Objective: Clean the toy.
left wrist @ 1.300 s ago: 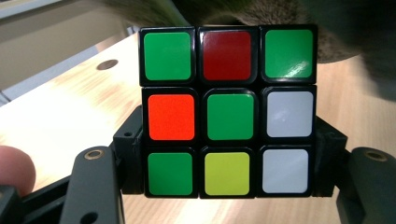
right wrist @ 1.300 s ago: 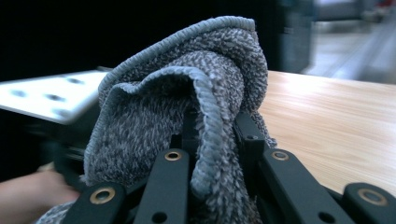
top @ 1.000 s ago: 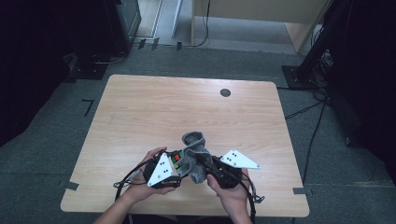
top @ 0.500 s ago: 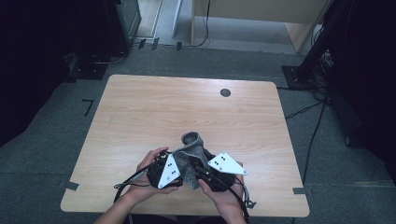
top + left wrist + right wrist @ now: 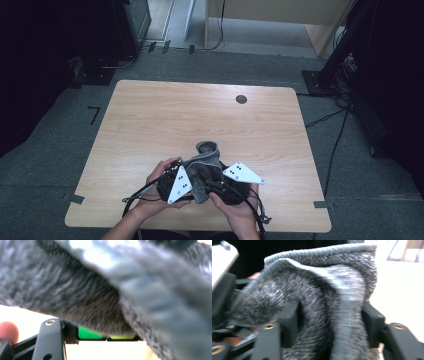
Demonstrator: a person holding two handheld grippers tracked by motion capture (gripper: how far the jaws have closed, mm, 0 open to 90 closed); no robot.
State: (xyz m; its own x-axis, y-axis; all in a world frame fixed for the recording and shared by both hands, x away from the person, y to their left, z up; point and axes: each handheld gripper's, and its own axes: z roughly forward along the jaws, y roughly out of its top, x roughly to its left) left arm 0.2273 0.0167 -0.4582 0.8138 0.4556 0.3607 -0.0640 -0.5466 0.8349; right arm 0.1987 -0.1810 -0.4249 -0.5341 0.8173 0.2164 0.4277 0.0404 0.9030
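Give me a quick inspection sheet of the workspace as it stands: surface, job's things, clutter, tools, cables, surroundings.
Surface: light wooden table, bare apart from a small dark round grommet near the far edge.
Job's things: one grey knitted wool sock, bunched between both hands at the near edge, ribbed cuff up.
Clutter: nothing seen.
Tools: left tool has sock fabric across its jaws; grip unclear. Right tool has just been opening, jaws apart with the sock's cuff between them.
Cables: black cables trail from both tools over the near edge.
Surroundings: grey carpet floor, tape marks, dark equipment and floor cables at the sides.
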